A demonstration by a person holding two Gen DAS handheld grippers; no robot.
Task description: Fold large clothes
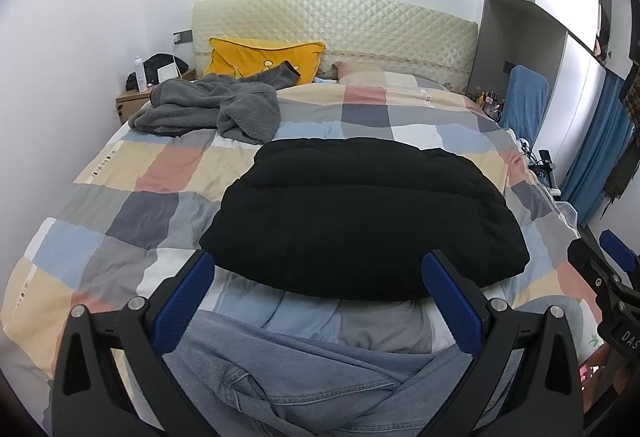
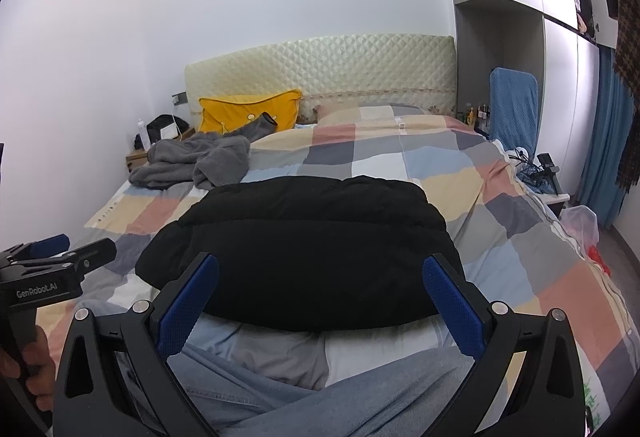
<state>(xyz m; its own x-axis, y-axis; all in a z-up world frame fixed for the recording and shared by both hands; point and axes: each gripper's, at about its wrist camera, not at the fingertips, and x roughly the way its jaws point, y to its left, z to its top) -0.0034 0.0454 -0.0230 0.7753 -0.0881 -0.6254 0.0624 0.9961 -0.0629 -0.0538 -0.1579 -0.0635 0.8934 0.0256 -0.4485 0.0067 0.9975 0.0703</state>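
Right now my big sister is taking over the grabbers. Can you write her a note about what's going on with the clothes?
Left gripper: jaws open, holding nothing.
Right gripper: jaws open, holding nothing.
Black puffy coat: lies folded into a compact bundle in the middle of the checked quilt.
Blue denim garment: bunched at the near edge of the bed, under both grippers, not folded.
Grey fleece garment: crumpled near the yellow pillow at the far left, not folded.
Done: the black coat looks finished.
Left: probably the denim next, then the grey fleece.
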